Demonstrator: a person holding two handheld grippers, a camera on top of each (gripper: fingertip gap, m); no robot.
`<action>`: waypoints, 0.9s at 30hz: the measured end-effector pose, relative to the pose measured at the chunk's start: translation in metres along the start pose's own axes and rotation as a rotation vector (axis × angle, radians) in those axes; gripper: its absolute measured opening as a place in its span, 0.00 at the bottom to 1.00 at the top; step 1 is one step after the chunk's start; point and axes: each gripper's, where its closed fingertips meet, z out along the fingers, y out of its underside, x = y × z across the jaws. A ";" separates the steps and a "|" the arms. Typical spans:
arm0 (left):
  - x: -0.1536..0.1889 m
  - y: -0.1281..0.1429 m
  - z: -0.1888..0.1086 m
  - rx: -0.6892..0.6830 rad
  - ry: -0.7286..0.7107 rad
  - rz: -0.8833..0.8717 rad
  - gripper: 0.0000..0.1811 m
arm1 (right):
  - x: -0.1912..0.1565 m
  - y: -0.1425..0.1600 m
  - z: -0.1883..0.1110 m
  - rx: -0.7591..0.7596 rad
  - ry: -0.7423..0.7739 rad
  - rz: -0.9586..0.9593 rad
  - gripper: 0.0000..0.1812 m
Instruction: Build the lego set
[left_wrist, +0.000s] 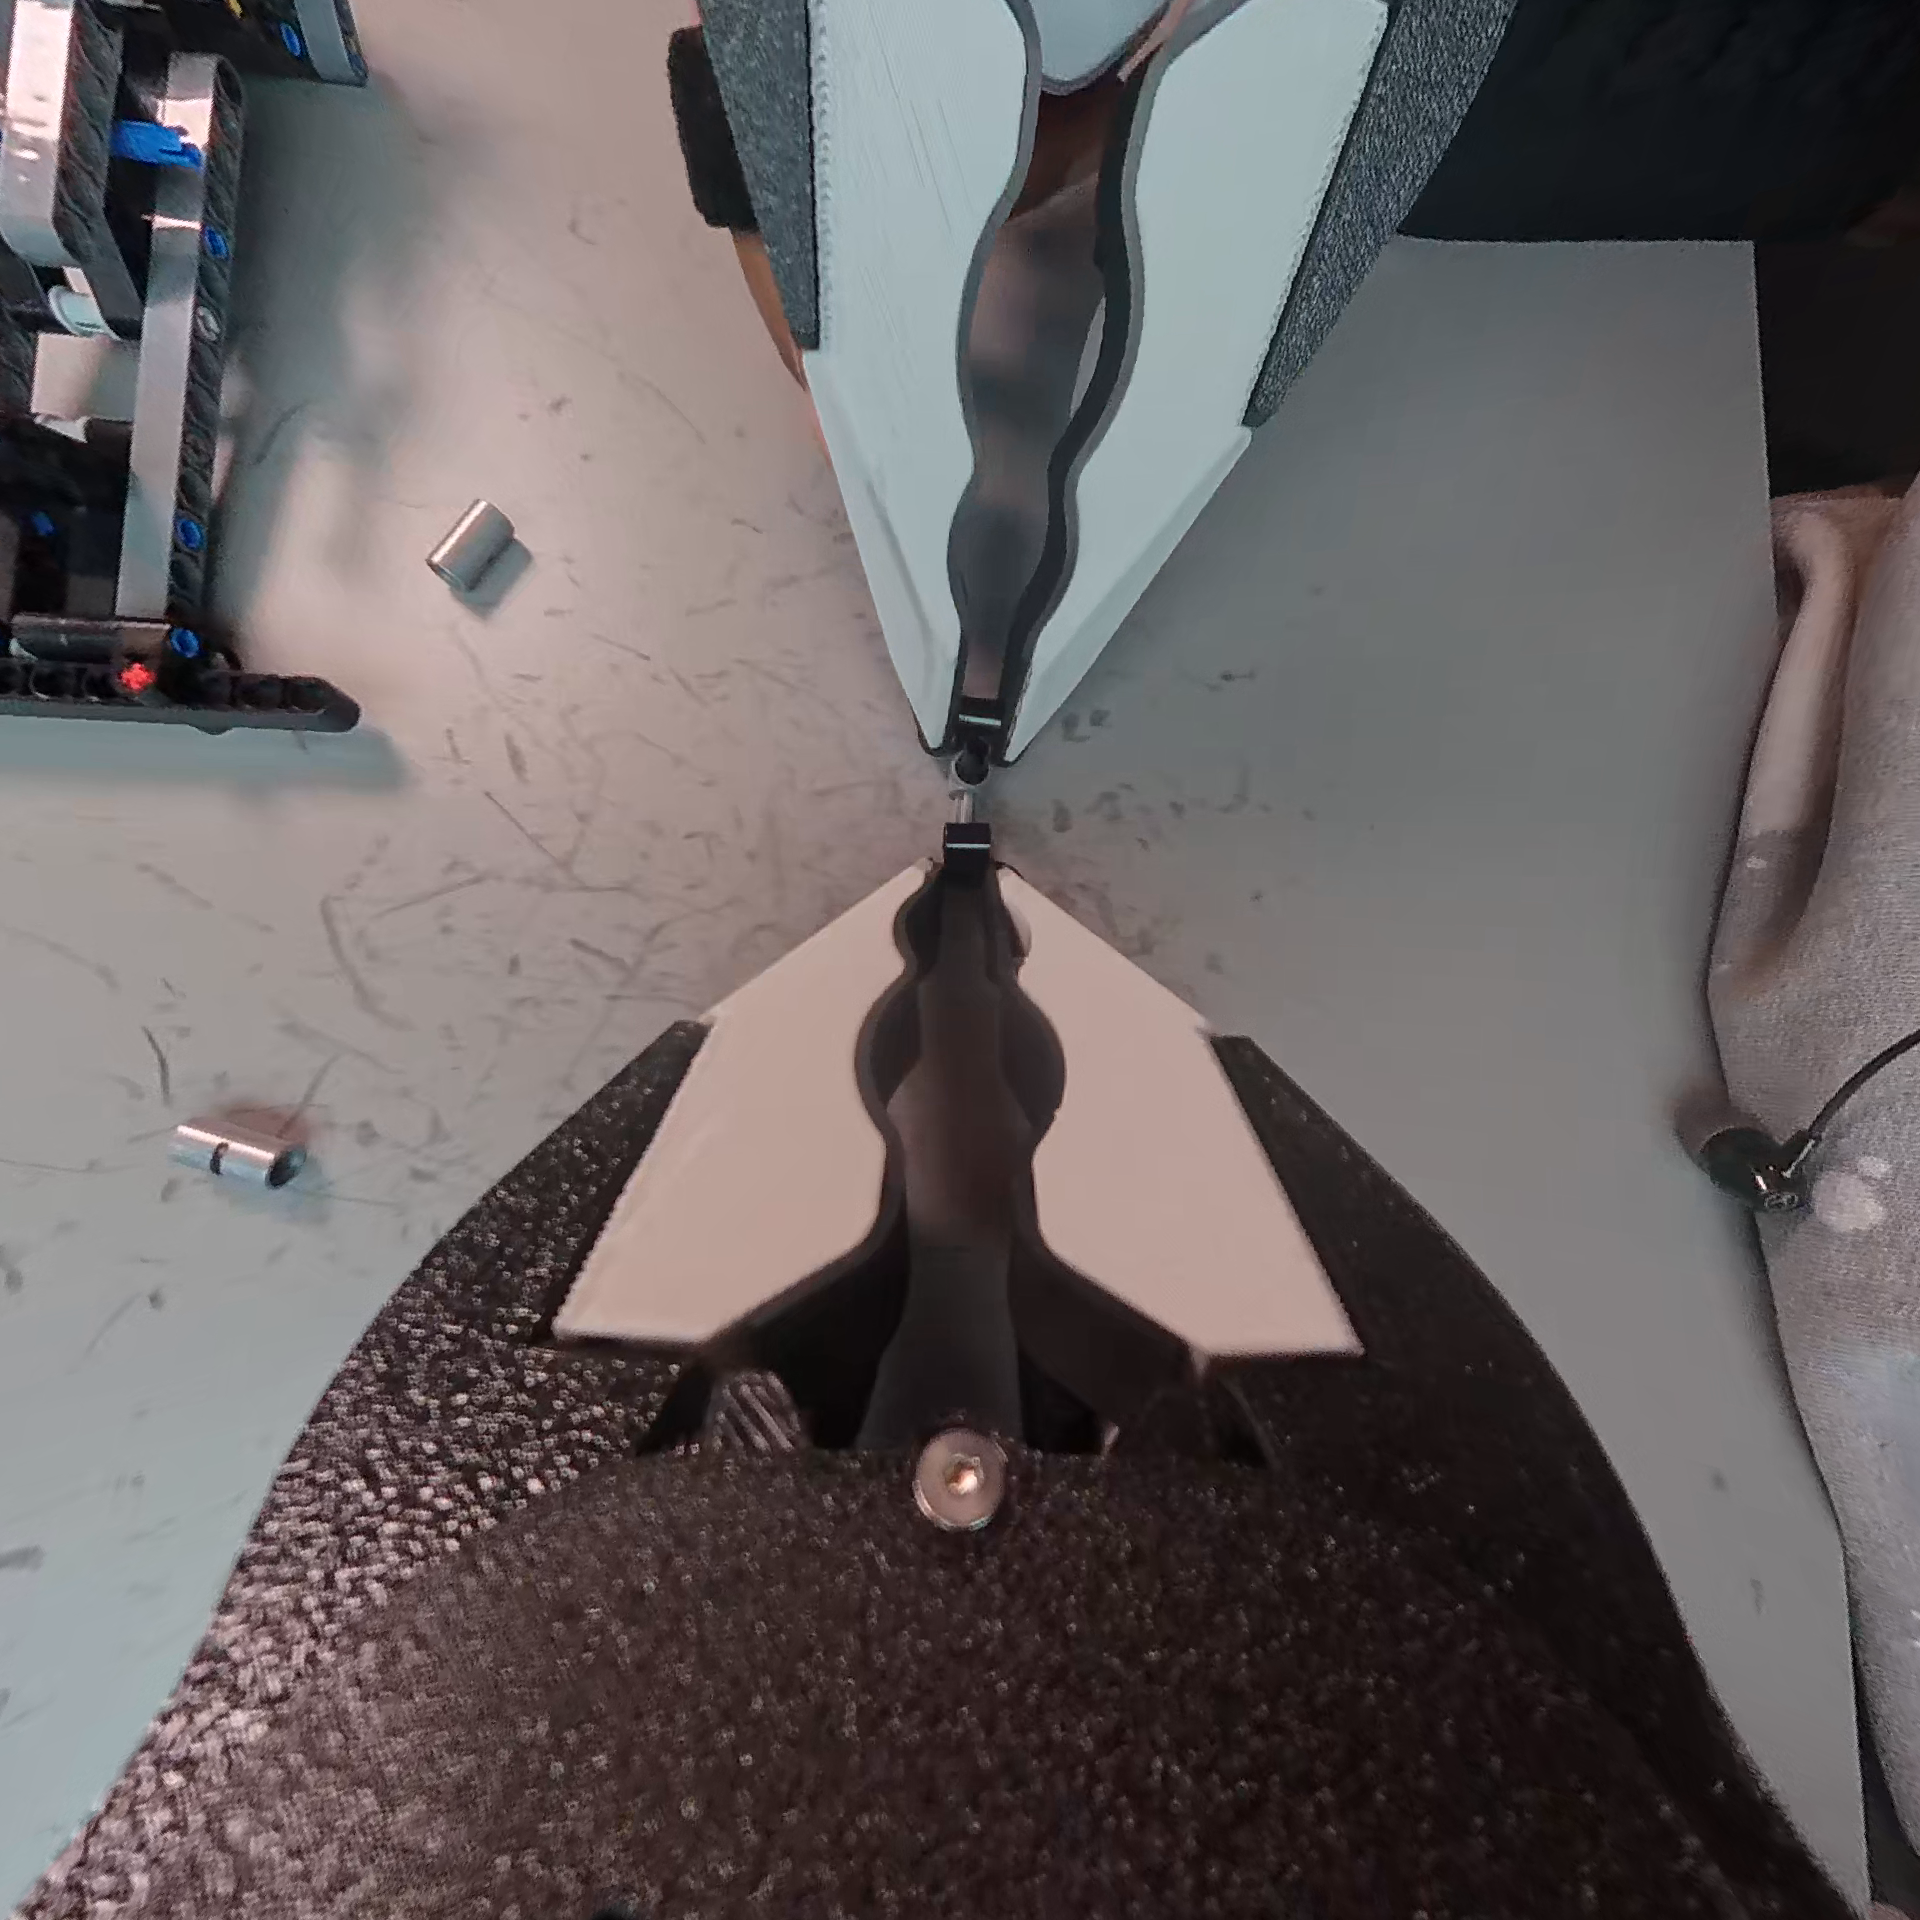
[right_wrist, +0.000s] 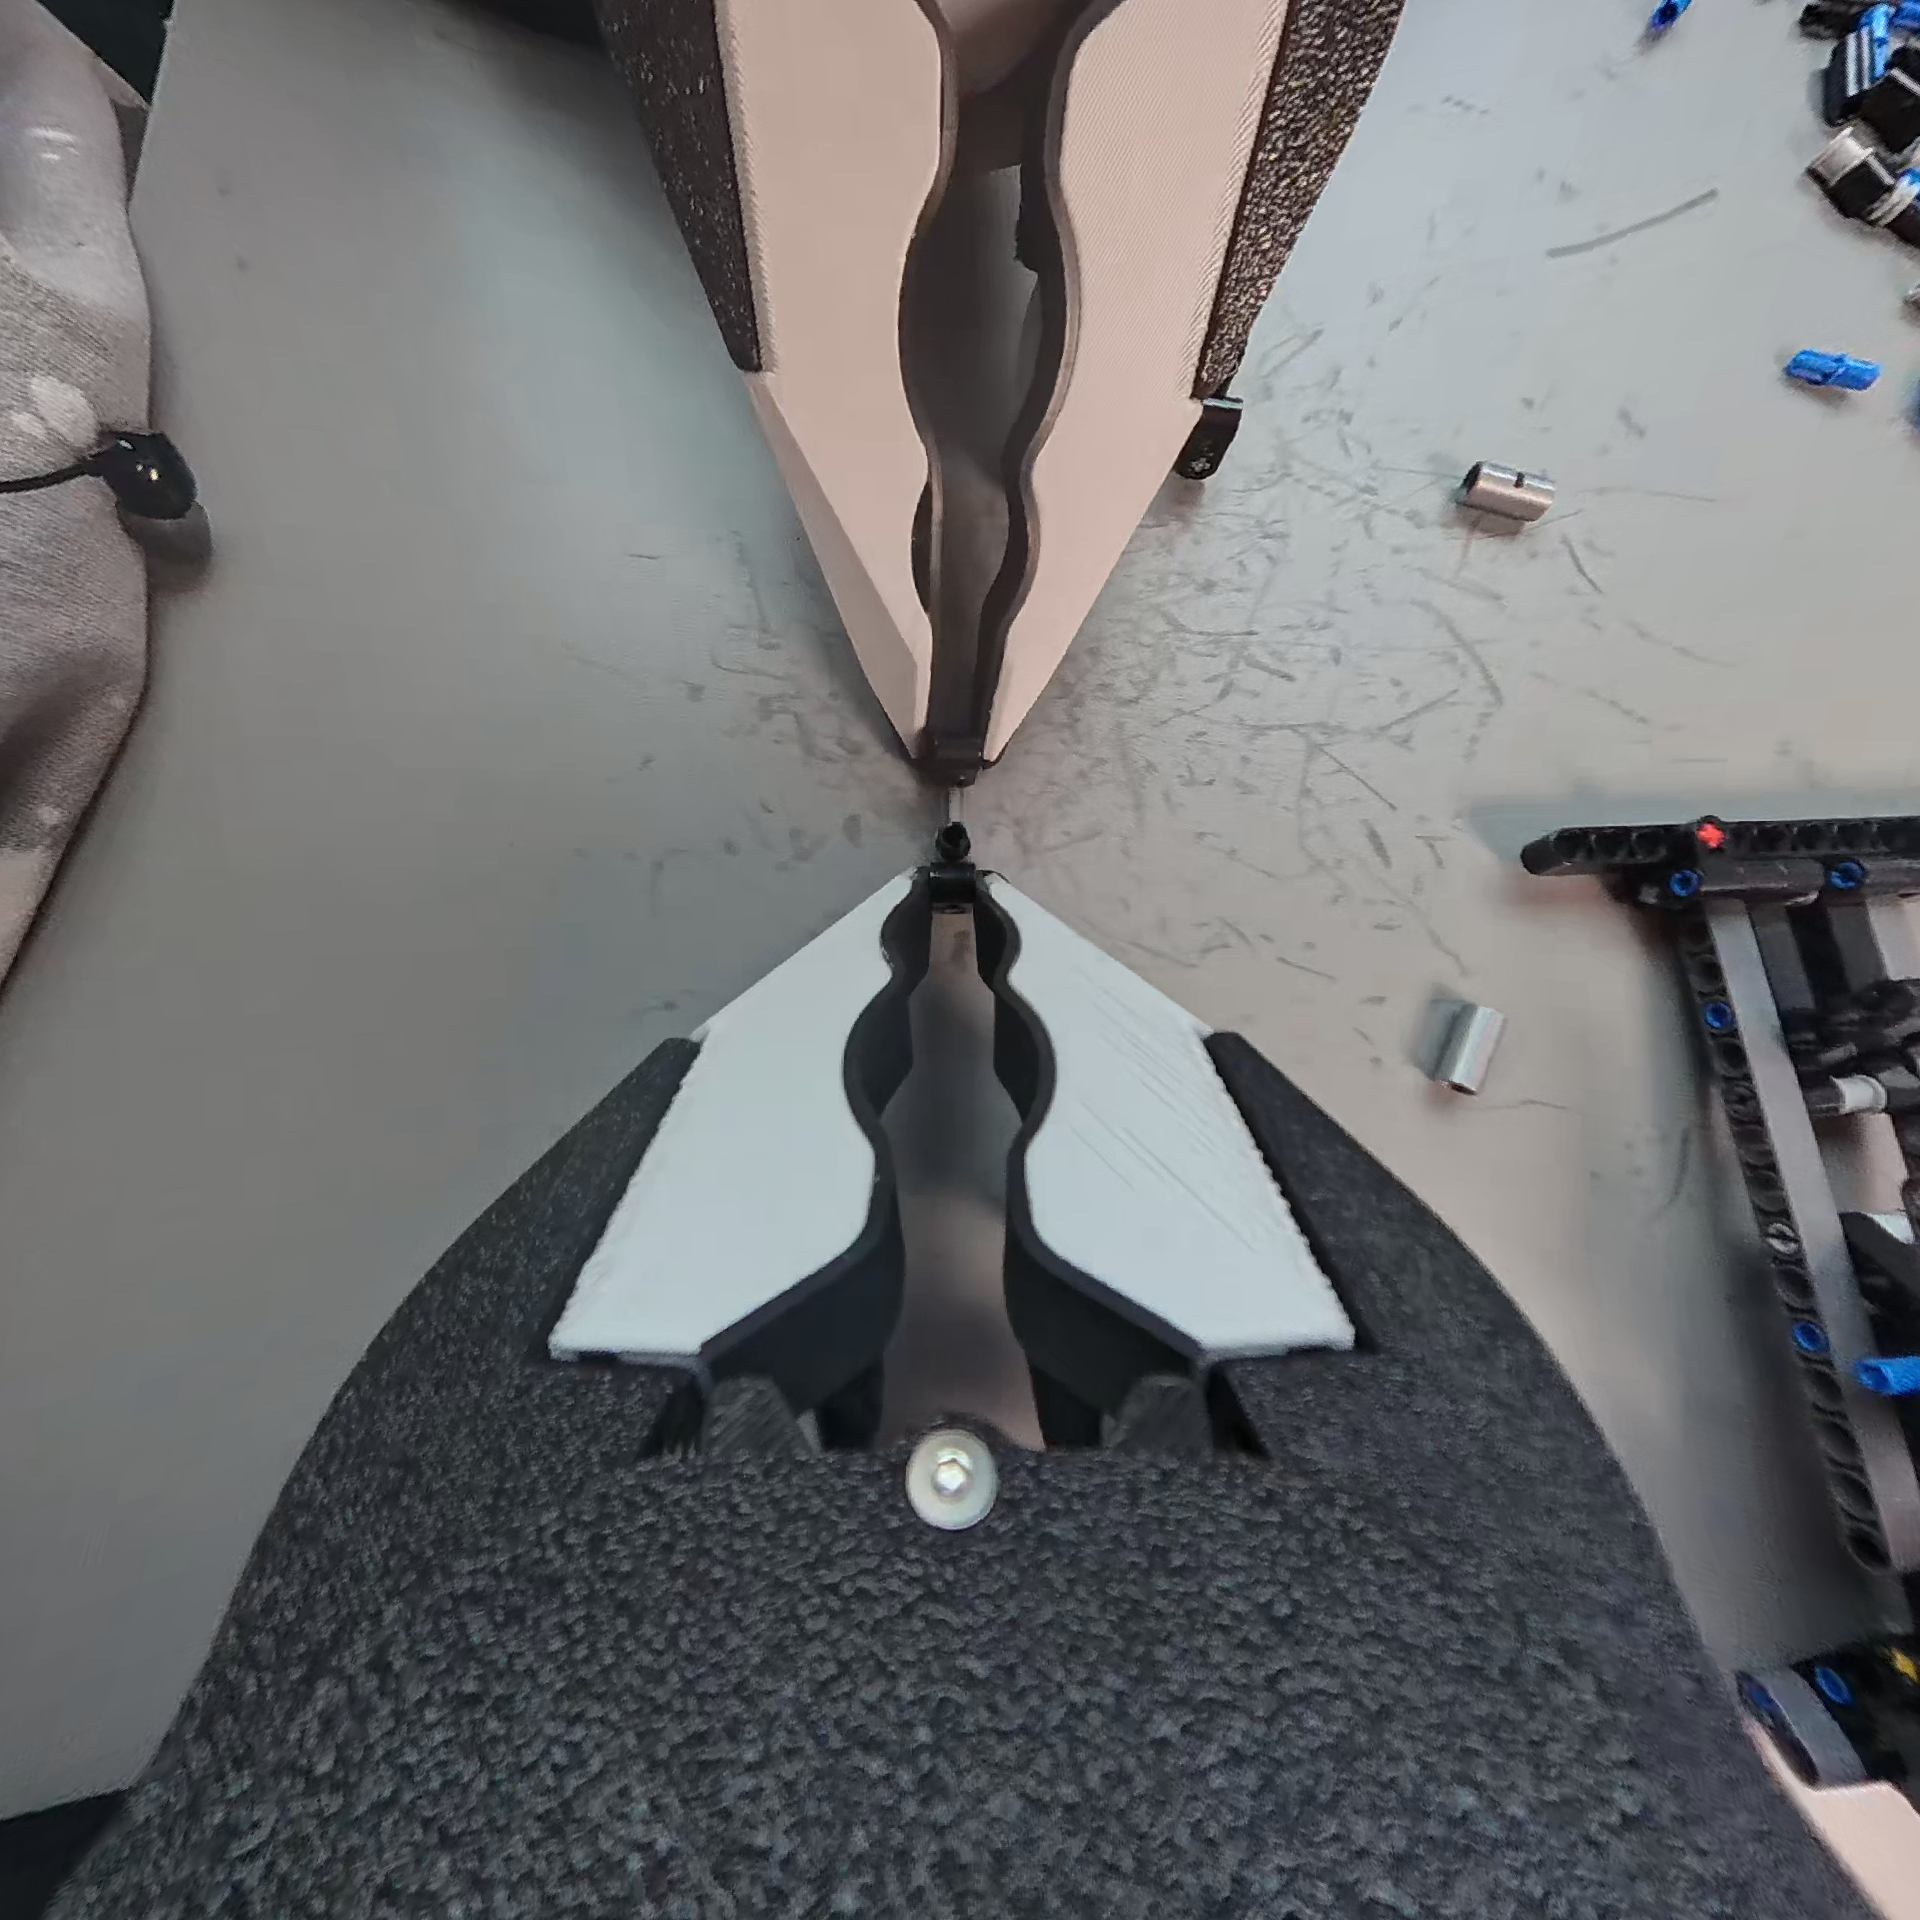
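I see my left gripper (left_wrist: 968, 862) pinched on a black pin (left_wrist: 966, 840), tip-to-tip with my right gripper (right_wrist: 951, 878), clamped on a black connector (right_wrist: 952, 840).

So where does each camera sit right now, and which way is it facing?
Left wrist view: sits on the left hand-held gripper, looks down its pinkish fingers at the right hand-held gripper tip to tip over the table.
Right wrist view: sits on the right one, faces the left.
Shared: both grippers, two silver sleeves, the lego frame.
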 end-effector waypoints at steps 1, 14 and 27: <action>0.000 0.000 0.000 0.002 0.002 0.002 0.05 | 0.000 0.000 0.000 -0.003 -0.002 0.006 0.04; 0.000 -0.001 0.000 -0.001 0.005 0.018 0.04 | -0.001 -0.003 0.003 -0.014 -0.004 0.033 0.04; 0.001 -0.001 0.000 0.019 -0.010 0.082 0.04 | -0.002 -0.006 0.004 0.032 0.006 0.069 0.03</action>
